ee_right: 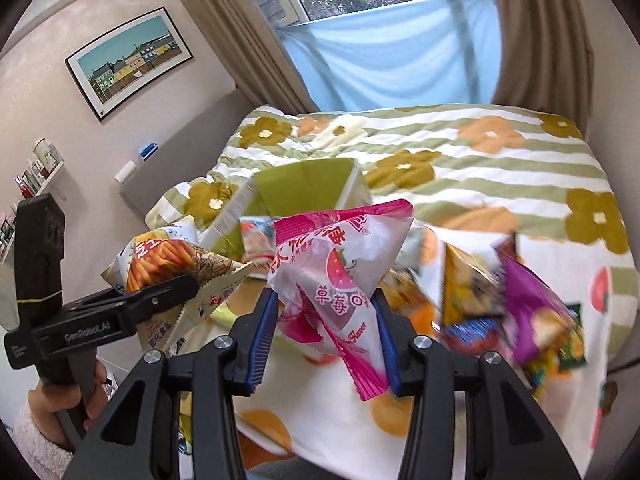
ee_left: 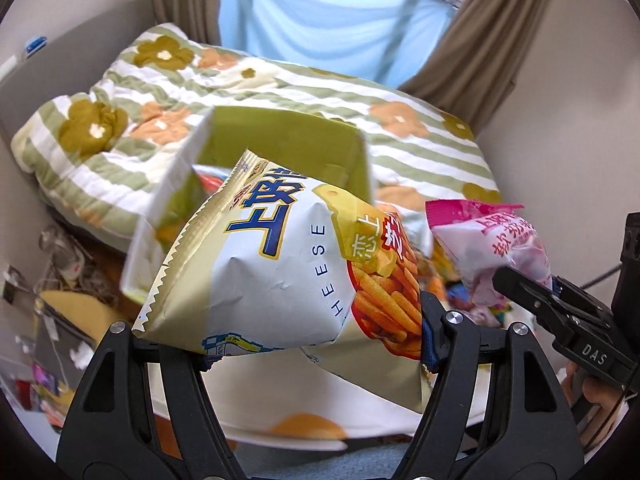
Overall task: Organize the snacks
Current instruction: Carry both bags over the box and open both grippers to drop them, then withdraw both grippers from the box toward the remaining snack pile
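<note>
My left gripper [ee_left: 296, 332] is shut on a white and yellow cheese-stick bag [ee_left: 280, 272], which hangs in the air in front of an open green box [ee_left: 280, 140] on the bed. Some packets show inside the box. My right gripper [ee_right: 324, 304] is shut on a pink strawberry snack bag [ee_right: 340, 264], lifted above the bed. The right wrist view shows the left gripper [ee_right: 188, 284] at lower left with the cheese-stick bag [ee_right: 160, 264], and the green box [ee_right: 304, 180] behind both bags. In the left wrist view the right gripper [ee_left: 516, 280] holds the pink bag [ee_left: 492, 248] at the right.
A flowered, striped quilt [ee_right: 480, 160] covers the bed. Several loose snack packets [ee_right: 500, 300] lie heaped on it at the right. Brown curtains [ee_right: 540, 40] and a blue cloth [ee_right: 400, 56] hang behind. A framed picture [ee_right: 128, 60] and a small shelf [ee_right: 40, 172] are on the left wall.
</note>
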Demonstrator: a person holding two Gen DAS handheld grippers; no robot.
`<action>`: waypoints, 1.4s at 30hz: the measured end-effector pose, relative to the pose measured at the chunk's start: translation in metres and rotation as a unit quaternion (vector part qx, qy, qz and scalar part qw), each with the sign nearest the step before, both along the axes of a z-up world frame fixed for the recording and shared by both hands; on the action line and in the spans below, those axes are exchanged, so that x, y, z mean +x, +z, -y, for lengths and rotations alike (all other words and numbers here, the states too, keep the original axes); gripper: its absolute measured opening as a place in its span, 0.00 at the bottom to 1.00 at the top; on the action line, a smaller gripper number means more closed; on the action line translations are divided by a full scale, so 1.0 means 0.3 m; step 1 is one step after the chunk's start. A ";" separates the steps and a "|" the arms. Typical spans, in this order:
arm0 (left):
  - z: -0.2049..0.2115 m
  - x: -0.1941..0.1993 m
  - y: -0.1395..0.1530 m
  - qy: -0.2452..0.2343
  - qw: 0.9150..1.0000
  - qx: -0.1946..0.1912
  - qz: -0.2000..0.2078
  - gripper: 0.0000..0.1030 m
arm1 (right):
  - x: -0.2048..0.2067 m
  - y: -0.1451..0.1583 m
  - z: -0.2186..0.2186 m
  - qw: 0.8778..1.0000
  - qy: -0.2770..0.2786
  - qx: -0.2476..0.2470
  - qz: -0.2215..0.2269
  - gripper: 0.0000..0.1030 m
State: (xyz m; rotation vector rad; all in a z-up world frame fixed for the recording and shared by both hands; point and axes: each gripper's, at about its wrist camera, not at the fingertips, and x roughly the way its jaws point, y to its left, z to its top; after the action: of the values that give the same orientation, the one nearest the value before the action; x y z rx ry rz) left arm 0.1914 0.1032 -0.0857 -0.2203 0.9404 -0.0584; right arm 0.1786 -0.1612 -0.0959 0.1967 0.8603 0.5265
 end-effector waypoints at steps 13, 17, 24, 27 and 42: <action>-0.254 0.261 -0.202 -0.063 0.995 0.034 -0.073 0.99 | 0.183 -0.101 -0.336 0.998 -0.025 -0.012 -0.056 0.41; -0.294 0.284 -0.246 -0.082 0.993 0.021 -0.086 0.99 | 0.199 -0.135 -0.369 0.996 -0.050 -0.028 -0.069 0.41; -0.347 0.267 -0.261 -0.073 0.994 0.021 -0.078 0.99 | 0.206 -0.179 -0.439 0.993 -0.054 -0.067 -0.082 0.41; -0.349 0.248 -0.245 -0.066 0.995 0.031 -0.067 0.99 | 0.202 -0.199 -0.464 0.993 -0.034 -0.077 -0.085 0.41; -0.360 0.169 -0.212 -0.031 0.997 0.036 -0.057 0.99 | 0.173 -0.233 -0.499 0.995 0.014 -0.068 -0.066 1.00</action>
State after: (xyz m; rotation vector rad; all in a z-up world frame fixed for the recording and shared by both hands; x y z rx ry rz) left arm 0.2422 0.2112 -0.1493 -0.1284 1.0610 -0.0690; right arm 0.2306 -0.0115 -0.1659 0.0953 1.0249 0.4831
